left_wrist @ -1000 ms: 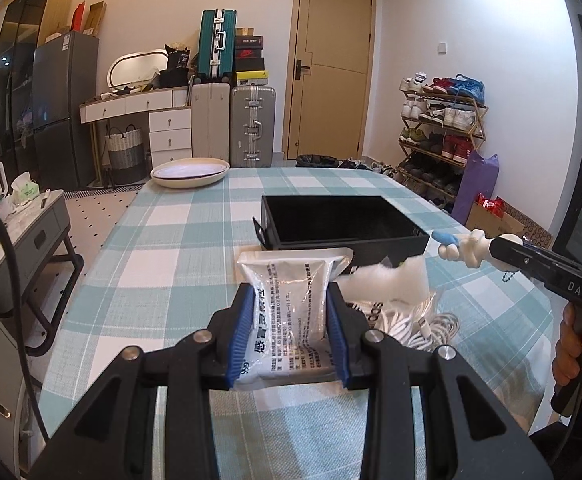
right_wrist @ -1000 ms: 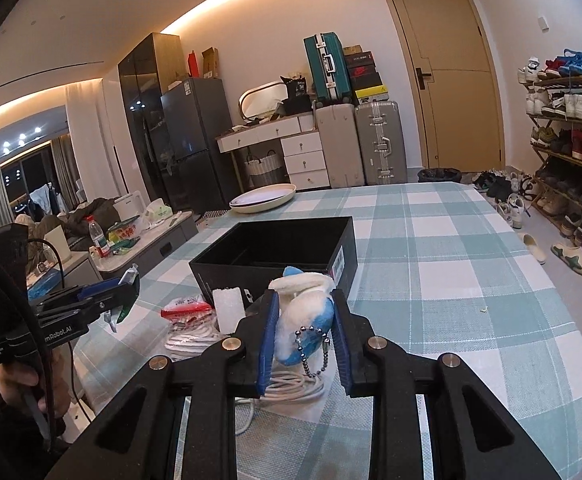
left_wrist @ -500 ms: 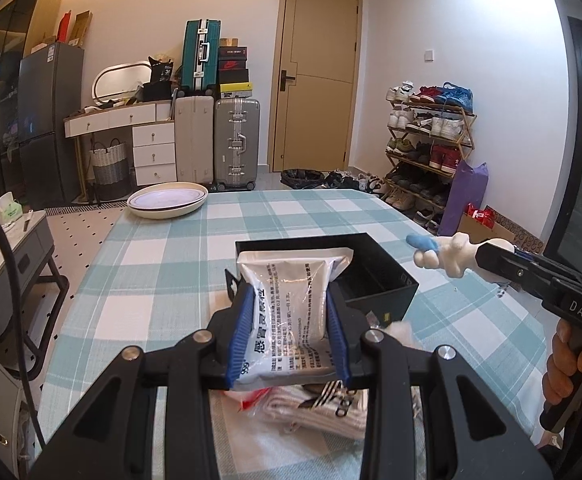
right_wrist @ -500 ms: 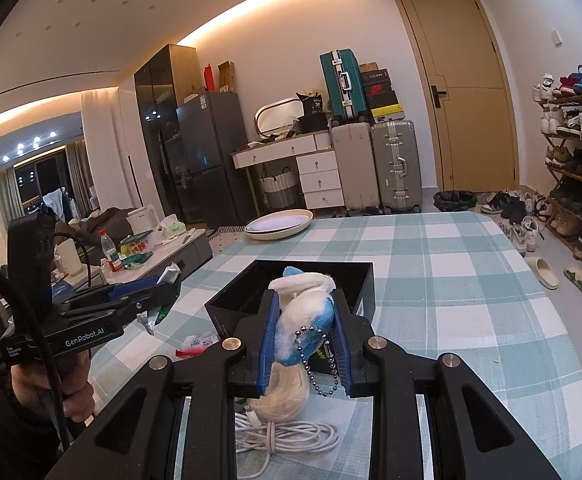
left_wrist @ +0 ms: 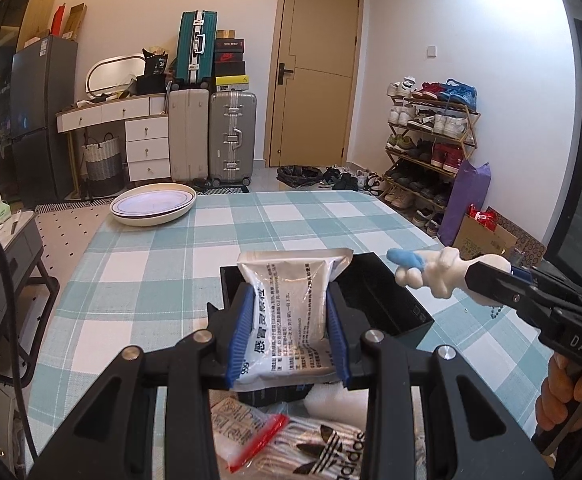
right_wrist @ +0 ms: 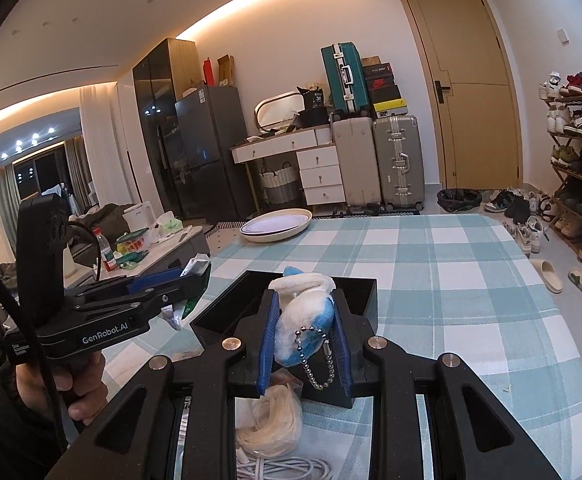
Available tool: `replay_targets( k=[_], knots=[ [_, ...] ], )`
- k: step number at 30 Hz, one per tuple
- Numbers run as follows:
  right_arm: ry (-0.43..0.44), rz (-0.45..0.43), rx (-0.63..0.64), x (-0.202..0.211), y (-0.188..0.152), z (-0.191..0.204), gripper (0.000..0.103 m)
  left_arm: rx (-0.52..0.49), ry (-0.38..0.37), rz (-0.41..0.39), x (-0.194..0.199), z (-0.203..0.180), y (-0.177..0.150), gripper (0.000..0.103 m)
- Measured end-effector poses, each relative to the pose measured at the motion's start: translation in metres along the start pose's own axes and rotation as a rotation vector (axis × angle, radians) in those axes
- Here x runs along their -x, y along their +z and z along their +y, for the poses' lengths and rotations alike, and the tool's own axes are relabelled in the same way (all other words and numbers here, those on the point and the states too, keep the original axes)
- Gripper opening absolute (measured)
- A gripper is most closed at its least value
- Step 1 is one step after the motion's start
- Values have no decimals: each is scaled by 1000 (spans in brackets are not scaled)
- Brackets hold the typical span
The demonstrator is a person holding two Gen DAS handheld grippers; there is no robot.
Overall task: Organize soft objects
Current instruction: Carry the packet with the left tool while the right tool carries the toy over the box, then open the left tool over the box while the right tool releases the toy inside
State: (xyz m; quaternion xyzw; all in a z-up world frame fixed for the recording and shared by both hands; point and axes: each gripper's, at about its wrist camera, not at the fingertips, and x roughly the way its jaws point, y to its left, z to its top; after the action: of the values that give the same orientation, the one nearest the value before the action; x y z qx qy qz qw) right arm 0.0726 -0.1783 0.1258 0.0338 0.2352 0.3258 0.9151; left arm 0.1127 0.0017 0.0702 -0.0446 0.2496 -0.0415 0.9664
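Both your loads have lifted off the table [left_wrist: 163, 264] and now hang at the black bin [left_wrist: 391, 300]: left claw [left_wrist: 289, 334] clamped on the foil pouch [left_wrist: 291, 304], right claw [right_wrist: 303, 340] on the plush keychain [right_wrist: 303, 320]; 2 drops pending.

**Setting: lived-in home, combined dining and entry room**

Ahead of the jaws: dining table under a teal-and-white checked cloth [left_wrist: 299, 220], stacked plates [left_wrist: 153, 209] at its far left corner. Beyond it, a tan entry door [left_wrist: 315, 80]. Right of the jaws: open shoe rack [left_wrist: 431, 140] packed with sneakers; loose shoes and slippers on the floor. Left of the door: three suitcases [left_wrist: 233, 140], shoeboxes, white drawer unit [left_wrist: 147, 144], woven basket. Far left: dark refrigerator [right_wrist: 207, 152]; past it probably a curtained lounge, poorly resolved.
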Motion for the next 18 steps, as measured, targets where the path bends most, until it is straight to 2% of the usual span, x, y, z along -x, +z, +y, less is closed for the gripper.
replay_targets(
  k=[18],
  knots=[
    [-11, 88, 11, -61, -1, -11, 25, -3, 17, 80, -55, -4, 2, 34]
  ],
)
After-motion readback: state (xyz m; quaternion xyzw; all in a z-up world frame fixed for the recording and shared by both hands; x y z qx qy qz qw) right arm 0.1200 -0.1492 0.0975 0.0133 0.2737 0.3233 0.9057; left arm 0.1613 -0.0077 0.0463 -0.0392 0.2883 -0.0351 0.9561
